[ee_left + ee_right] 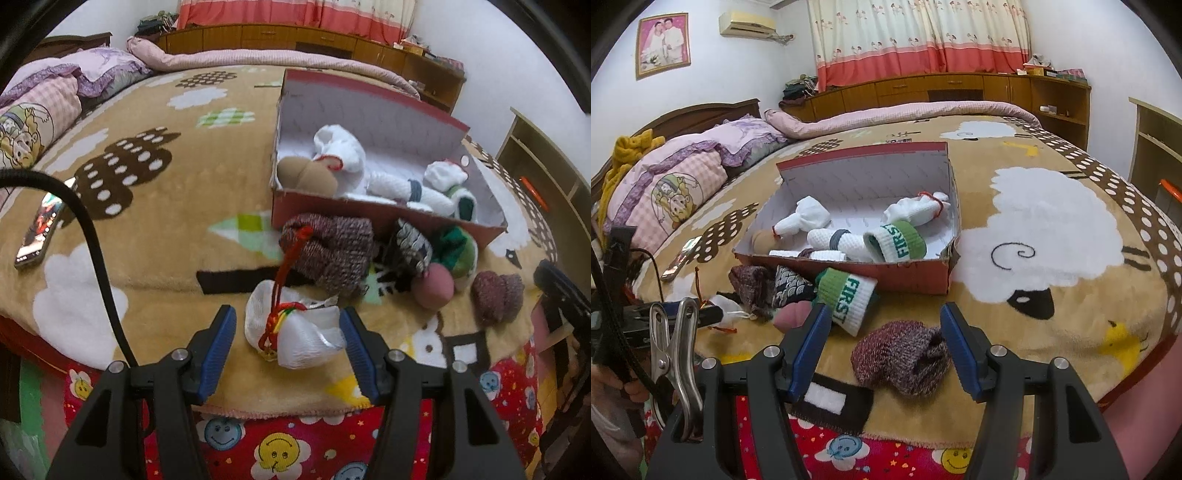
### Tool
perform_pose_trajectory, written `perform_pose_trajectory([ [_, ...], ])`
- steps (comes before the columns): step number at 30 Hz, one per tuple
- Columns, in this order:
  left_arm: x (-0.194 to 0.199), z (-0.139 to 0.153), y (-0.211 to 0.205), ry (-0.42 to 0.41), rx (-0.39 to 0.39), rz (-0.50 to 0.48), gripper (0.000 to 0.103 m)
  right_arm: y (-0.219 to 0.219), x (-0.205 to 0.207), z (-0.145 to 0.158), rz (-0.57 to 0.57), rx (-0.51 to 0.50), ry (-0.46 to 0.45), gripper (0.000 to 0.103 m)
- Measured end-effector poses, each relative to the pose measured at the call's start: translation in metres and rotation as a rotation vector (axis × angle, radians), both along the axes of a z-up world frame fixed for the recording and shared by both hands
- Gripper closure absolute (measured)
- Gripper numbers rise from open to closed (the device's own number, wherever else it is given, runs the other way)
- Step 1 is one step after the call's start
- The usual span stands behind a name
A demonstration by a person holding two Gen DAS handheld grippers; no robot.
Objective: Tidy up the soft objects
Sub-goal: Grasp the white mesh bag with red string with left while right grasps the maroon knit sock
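A red cardboard box lies open on the bed and holds several rolled white socks. My left gripper is open around a white sock bundle tied with red string, not touching it. My right gripper is open around a maroon knit sock roll. Between them lie a larger maroon roll, a black patterned roll, a green-and-white "FIRST" sock and a pink roll.
A phone lies on the tan blanket at the left. Pillows and a rolled pink quilt are at the bed's far side. A metal clip hangs beside my right gripper. The bed edge is just below both grippers.
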State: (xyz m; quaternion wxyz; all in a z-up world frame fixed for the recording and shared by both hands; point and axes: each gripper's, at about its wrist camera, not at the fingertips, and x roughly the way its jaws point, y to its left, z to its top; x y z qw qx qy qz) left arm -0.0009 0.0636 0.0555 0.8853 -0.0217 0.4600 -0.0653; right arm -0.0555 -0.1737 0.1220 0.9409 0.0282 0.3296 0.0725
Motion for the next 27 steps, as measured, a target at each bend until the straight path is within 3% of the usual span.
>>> perform_pose_trajectory([
  [12, 0.007, -0.022, 0.002, 0.025, -0.005, 0.006, 0.042, -0.007, -0.002, -0.018, -0.026, 0.005, 0.042, 0.040],
  [19, 0.007, -0.023, 0.008, 0.009, -0.027, 0.016, 0.064, -0.010, -0.001, -0.027, -0.035, -0.001, 0.063, 0.039],
  [27, 0.009, -0.027, 0.009, 0.012, -0.035, 0.021, 0.066, -0.006, 0.009, -0.041, -0.027, -0.013, 0.100, 0.038],
])
